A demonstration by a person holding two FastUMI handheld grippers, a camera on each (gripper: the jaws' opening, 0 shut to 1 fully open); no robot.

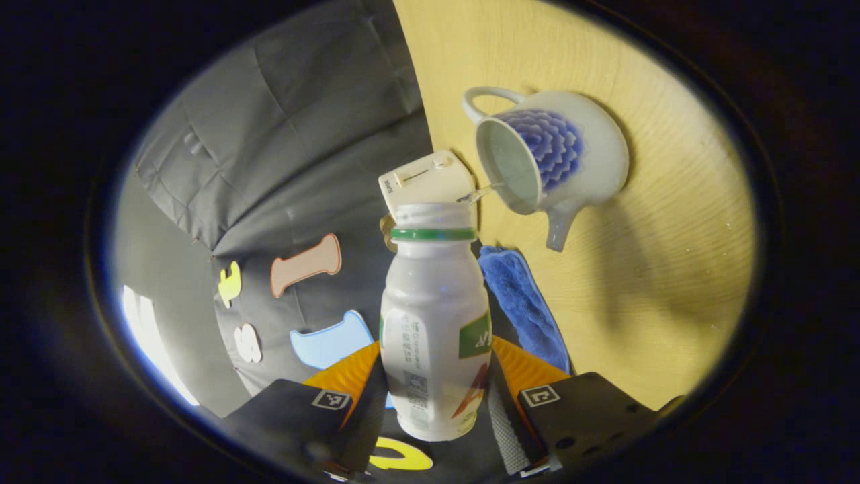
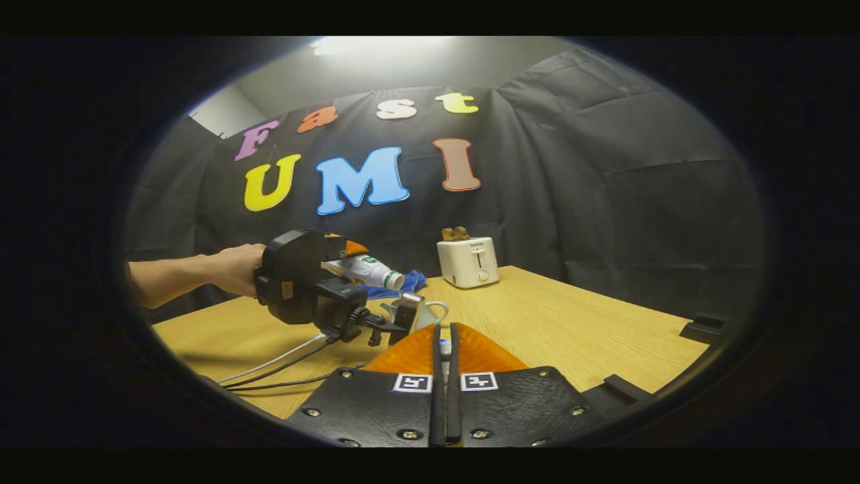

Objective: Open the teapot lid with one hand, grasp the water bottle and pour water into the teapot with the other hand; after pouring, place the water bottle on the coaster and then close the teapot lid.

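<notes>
jaws, left gripper [image 1: 435,393]: clamped on the water bottle [image 1: 435,323], lower centre of frame, uncapped mouth tipped toward the open teapot [image 1: 554,158] at upper right, a thin stream crossing to its rim. step judged: pouring. next calls for righting the bottle. jaws, right gripper [image 2: 443,349]: pressed together, seemingly pinching something small, likely the lid.

Toaster [image 2: 468,262] and blue cloth [image 2: 396,282] crowd the table's [image 2: 571,323] far edge.

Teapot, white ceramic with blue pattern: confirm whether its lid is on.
No: the white ceramic teapot with blue pattern shows an open mouth, no lid on it.
</notes>
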